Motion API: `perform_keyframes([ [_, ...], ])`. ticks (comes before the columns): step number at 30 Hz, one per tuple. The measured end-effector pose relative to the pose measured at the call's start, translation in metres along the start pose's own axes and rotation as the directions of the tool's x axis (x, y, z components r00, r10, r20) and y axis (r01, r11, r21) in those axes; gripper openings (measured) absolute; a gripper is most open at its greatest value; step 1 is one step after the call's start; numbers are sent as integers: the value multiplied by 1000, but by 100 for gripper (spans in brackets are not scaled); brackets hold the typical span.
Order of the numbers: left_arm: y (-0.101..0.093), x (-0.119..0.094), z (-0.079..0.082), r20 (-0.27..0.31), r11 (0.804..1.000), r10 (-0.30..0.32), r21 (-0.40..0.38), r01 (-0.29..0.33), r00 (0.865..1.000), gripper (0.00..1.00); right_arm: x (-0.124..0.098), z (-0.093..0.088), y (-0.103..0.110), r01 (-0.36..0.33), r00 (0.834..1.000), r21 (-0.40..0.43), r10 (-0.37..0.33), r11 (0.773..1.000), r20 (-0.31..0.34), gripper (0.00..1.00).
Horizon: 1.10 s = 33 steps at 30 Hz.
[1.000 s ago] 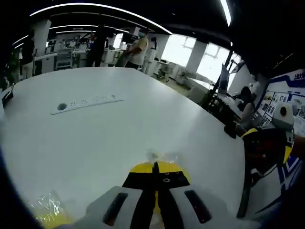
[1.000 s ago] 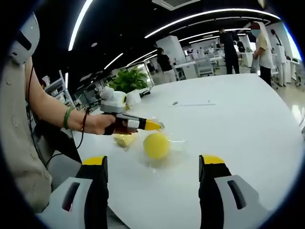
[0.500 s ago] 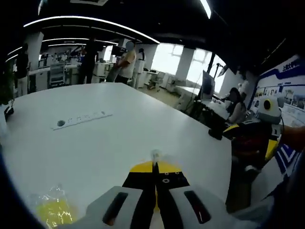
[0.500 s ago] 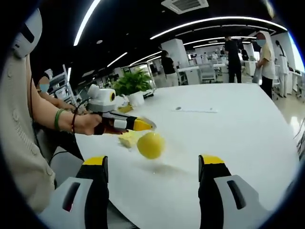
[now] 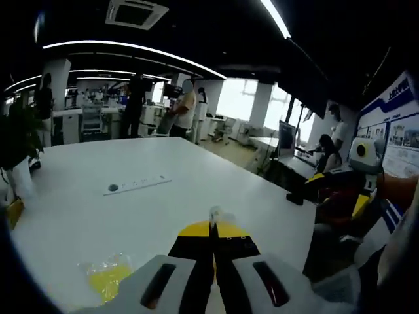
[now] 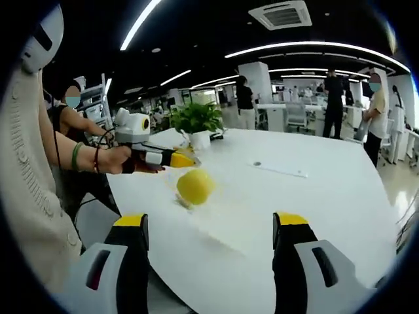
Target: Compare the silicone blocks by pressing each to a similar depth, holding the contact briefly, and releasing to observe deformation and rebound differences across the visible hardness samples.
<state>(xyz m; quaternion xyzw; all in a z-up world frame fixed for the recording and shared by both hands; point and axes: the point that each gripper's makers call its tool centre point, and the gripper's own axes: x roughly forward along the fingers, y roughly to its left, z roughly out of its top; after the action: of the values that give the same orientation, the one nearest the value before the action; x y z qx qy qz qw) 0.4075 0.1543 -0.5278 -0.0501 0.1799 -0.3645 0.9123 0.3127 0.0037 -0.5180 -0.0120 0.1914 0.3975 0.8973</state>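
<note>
- The white surface [image 6: 314, 196] stretched ahead of both sets of fingers, with a potted plant [image 6: 196, 124] and a flat white strip [image 5: 137, 186] far beyond them.
- The left gripper [image 6: 178, 159] had its fingers closed on the clear wrapping of a round yellow sample [image 6: 194, 186], which hung just below their tips, seemingly lifted off the surface.
- The right gripper [image 6: 209, 226] had its fingers spread wide, holding nothing, the sample between and beyond them.
- A second yellow wrapped sample [image 5: 108, 280] lay left of the left fingers.
- Judged: pressing had not begun; next, the sample needed setting down or steadying for a squeeze.
</note>
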Motion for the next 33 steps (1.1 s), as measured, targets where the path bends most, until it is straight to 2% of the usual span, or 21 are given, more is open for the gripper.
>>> perform_keyframes([
  [6,10,-41,22,42,999,20,27,-21,999,0,3,12,23,-25,1000,-60,25,998,-1,72],
  [11,13,-63,30,55,999,24,44,-27,998,0,6,16,36,-37,999,-89,37,995,-3,73],
  [15,10,-77,31,49,998,5,61,-8,999,0,7,19,44,-44,999,-102,44,994,-2,74],
  [23,-2,-96,38,44,994,-41,101,36,998,0,12,29,48,-68,998,-157,65,985,-23,75],
  [33,-6,-109,63,58,989,-84,127,76,995,0,32,54,48,-152,988,-235,139,960,-72,79],
])
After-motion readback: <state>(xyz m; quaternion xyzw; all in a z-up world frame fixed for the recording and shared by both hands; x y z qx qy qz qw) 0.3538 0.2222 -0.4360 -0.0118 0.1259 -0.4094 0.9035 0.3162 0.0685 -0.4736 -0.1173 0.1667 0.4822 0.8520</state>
